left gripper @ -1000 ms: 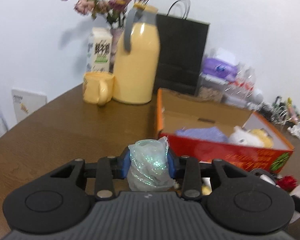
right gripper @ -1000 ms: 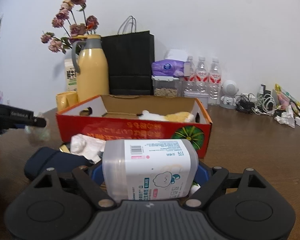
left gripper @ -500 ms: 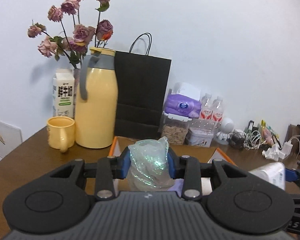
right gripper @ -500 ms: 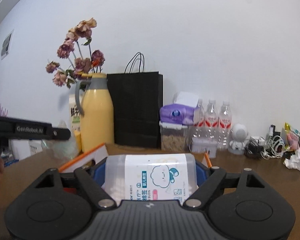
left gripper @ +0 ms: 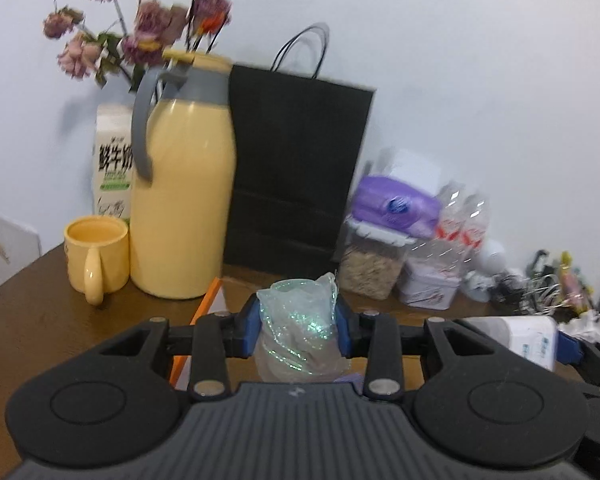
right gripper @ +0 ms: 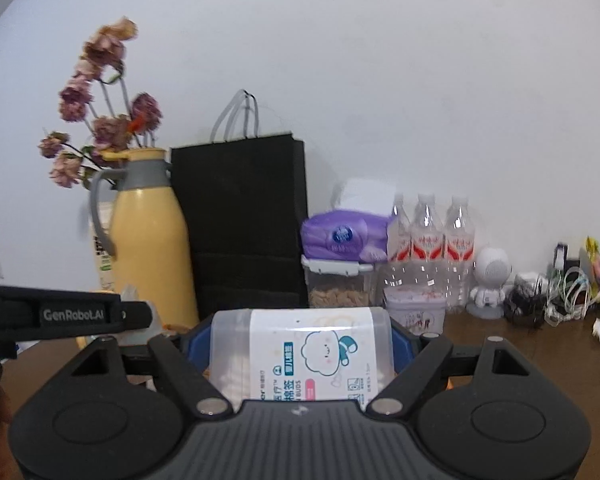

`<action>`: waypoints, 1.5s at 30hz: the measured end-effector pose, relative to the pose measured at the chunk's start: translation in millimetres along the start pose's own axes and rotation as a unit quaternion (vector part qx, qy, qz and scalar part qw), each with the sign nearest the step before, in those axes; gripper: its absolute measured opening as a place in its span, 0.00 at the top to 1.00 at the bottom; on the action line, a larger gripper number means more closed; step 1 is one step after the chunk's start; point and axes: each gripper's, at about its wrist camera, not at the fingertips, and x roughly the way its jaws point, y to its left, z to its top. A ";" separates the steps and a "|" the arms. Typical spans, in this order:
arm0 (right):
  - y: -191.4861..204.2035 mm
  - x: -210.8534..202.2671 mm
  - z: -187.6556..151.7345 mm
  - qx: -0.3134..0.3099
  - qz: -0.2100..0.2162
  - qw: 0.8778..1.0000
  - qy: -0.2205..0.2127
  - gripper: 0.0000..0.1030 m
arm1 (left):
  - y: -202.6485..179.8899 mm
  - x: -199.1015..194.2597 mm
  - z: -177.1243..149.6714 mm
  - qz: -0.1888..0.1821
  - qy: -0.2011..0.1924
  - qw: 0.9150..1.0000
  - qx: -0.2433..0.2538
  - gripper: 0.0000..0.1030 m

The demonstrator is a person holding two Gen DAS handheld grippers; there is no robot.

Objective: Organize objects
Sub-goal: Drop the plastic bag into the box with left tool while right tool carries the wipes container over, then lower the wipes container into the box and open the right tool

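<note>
Cotton-bud tub (right gripper: 300, 354) with cloud label clamped in right tongs (right gripper: 300, 344), crinkled plastic bag (left gripper: 300, 332) pinched in left tongs (left gripper: 298, 330), both above orange box edge (left gripper: 204, 312), "GenRobot.AI" on left tongs, counter (left gripper: 40, 320) clear at left.

Both bits off the worktop, each pinched in blue fingers

Crumpled clear plastic bag (left gripper: 300, 322) with greenish glitter sits upright, bunched at the top. Cotton swab tub (right gripper: 300, 354) is translucent plastic, lying sideways, white label with a cartoon cloud facing up, swabs visible at its left end.
</note>
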 end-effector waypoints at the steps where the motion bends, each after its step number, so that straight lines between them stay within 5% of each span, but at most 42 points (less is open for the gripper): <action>1: -2.0 5.4 -4.7 0.002 -0.001 1.000 0.009 0.21 | 0.4 6.6 -3.1 0.005 0.013 1.000 0.006 0.64; 9: -11.6 21.3 -23.9 0.001 -0.001 0.999 0.054 0.21 | 0.0 21.8 -21.5 0.019 0.053 0.998 0.032 0.63; 15: -6.8 24.1 -31.8 -0.018 -0.011 0.997 0.077 0.16 | -2.2 26.0 -26.3 0.030 0.066 0.997 0.037 0.52; 18: -4.9 21.4 -32.0 -0.023 -0.017 0.997 0.078 0.02 | -5.2 24.0 -27.4 0.033 0.065 0.996 0.049 0.36; 20: -5.0 19.5 -31.7 -0.025 -0.021 0.996 0.079 0.00 | -8.1 21.5 -28.8 0.041 0.060 0.996 0.059 0.14; 24: -9.1 18.5 -32.4 -0.017 -0.025 0.996 0.087 0.00 | -10.8 17.4 -29.9 0.053 0.052 0.995 0.068 0.00; 34: -10.9 13.4 -31.2 -0.015 -0.024 0.996 0.086 0.00 | -8.7 14.3 -28.1 0.052 0.055 0.995 0.059 0.00; 45: -6.3 -14.0 -27.8 -0.029 -0.013 0.997 0.067 0.00 | -9.3 -18.1 -28.1 0.031 0.017 0.998 0.050 0.00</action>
